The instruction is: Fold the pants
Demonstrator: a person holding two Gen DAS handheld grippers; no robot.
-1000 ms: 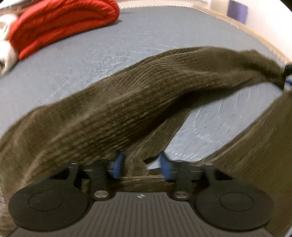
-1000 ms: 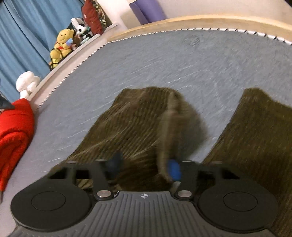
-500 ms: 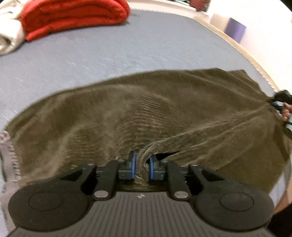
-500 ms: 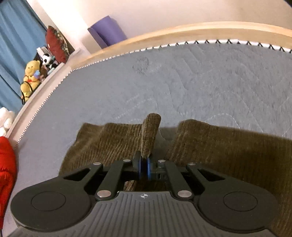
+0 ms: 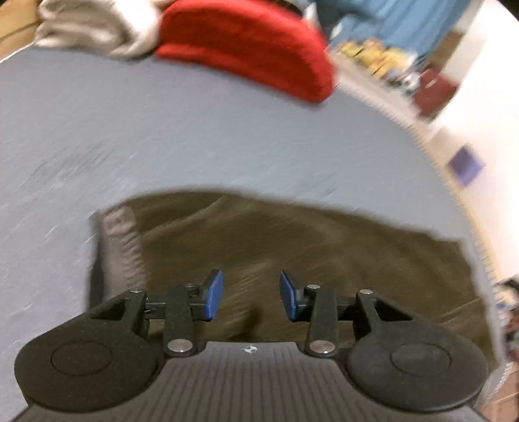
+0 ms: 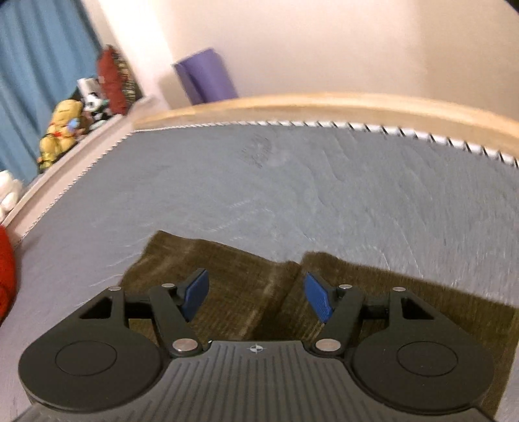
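Observation:
Olive-brown corduroy pants [image 5: 292, 256] lie flat on the grey-blue mattress [image 5: 162, 146], folded lengthwise, their grey waistband lining [image 5: 121, 240] showing at the left end. My left gripper [image 5: 251, 295] hovers above the waist end; its jaws are opening and its blue pads hold nothing. In the right wrist view the two leg ends [image 6: 246, 276] lie side by side with a seam between them. My right gripper [image 6: 256, 295] hangs over that seam, jaws opening, no cloth between its pads.
A folded red blanket [image 5: 253, 42] and a pale cloth [image 5: 97, 26] lie at the far edge of the mattress. A wooden bed frame [image 6: 324, 104] borders it, with a purple mat [image 6: 207, 74] behind. Stuffed toys [image 6: 61, 126] line a ledge by blue curtains.
Both grippers carried a pinched leg across and laid it over the other. Both have since let go of the cloth, opened and lifted clear; the left view has swung toward the red blanket.

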